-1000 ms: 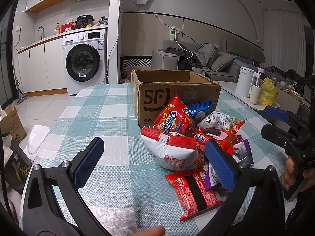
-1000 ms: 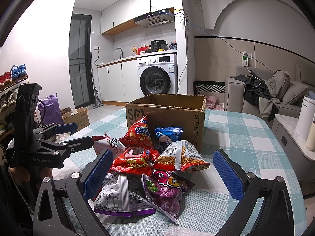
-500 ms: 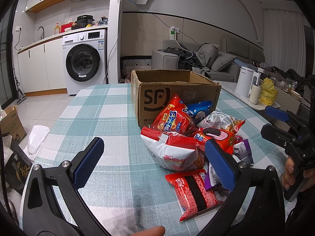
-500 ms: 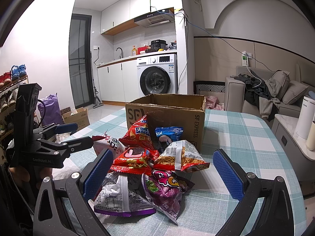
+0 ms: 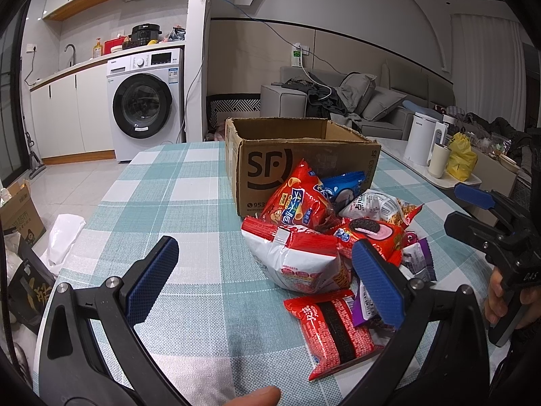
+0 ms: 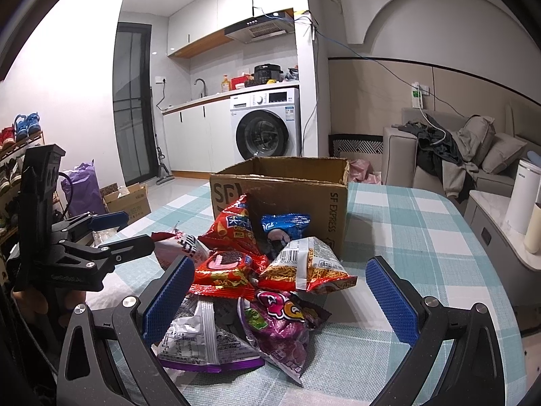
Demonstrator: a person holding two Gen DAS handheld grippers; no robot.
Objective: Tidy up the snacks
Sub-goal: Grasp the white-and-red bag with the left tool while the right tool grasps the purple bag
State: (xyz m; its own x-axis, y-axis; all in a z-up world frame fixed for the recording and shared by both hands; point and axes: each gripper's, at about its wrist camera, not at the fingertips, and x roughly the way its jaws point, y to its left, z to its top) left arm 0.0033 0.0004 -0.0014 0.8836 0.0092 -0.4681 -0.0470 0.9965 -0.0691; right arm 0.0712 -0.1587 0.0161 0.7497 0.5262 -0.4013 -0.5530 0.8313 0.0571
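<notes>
snack bags point(image 6: 257, 270) lie piled on the counter point(image 5: 189, 203) against an open cardboard box point(image 5: 297, 165). both tongs, left point(image 5: 263, 280) and right point(image 6: 280, 301), hover spread and empty. slippery overlapping bags could slide off mid-grab.

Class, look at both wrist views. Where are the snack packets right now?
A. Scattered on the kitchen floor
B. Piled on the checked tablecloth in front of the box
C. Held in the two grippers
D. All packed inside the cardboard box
B: the snack packets lie heaped on the tablecloth against the near side of the cardboard box, and both grippers, left gripper and right gripper, are open and hold nothing.
</notes>
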